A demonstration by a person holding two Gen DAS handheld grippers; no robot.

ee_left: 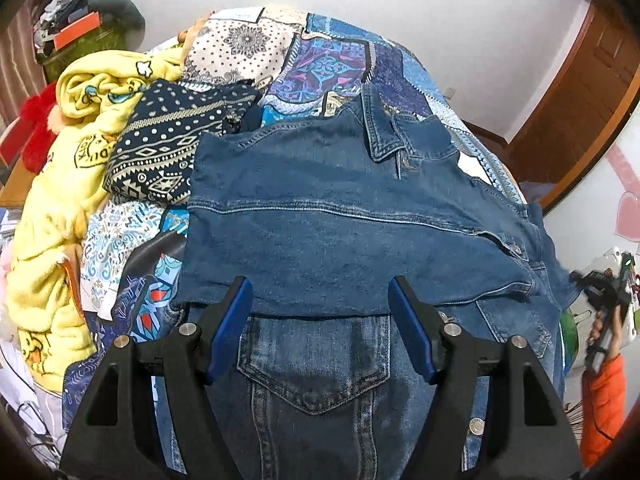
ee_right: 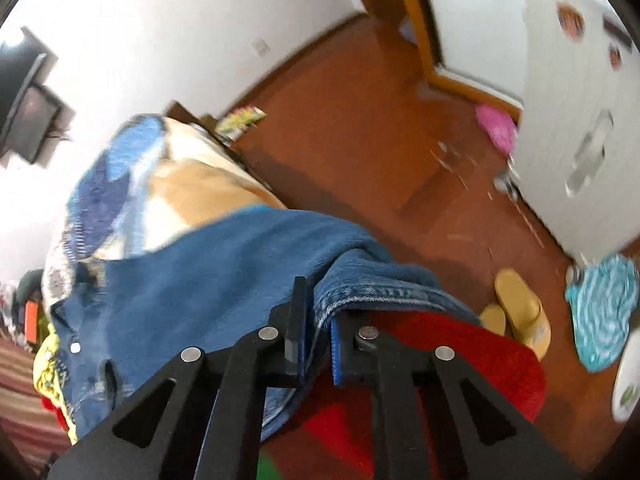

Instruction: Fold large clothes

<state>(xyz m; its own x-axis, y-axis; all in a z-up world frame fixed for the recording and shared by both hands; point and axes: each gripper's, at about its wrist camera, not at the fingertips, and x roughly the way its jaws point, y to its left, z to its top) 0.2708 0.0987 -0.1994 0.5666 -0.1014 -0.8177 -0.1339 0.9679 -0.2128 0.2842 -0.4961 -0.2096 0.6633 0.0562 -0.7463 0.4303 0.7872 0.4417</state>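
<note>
A blue denim jacket (ee_left: 340, 220) lies spread on the patterned bed cover (ee_left: 332, 64), one part folded across its middle, a chest pocket nearest me. My left gripper (ee_left: 320, 300) is open and empty just above the jacket's near part. My right gripper (ee_right: 318, 312) is shut on a denim edge of the jacket (ee_right: 224, 280) at the bed's side, over the floor. The right gripper also shows in the left wrist view (ee_left: 604, 292) at the far right, beside the jacket's right edge.
A yellow fleece garment (ee_left: 64, 184) and a dark patterned garment (ee_left: 168, 144) lie heaped at the left of the bed. Beside the bed are a brown wooden floor (ee_right: 360, 128), yellow slippers (ee_right: 520, 312), a red item (ee_right: 460, 360) and a white cabinet (ee_right: 580, 120).
</note>
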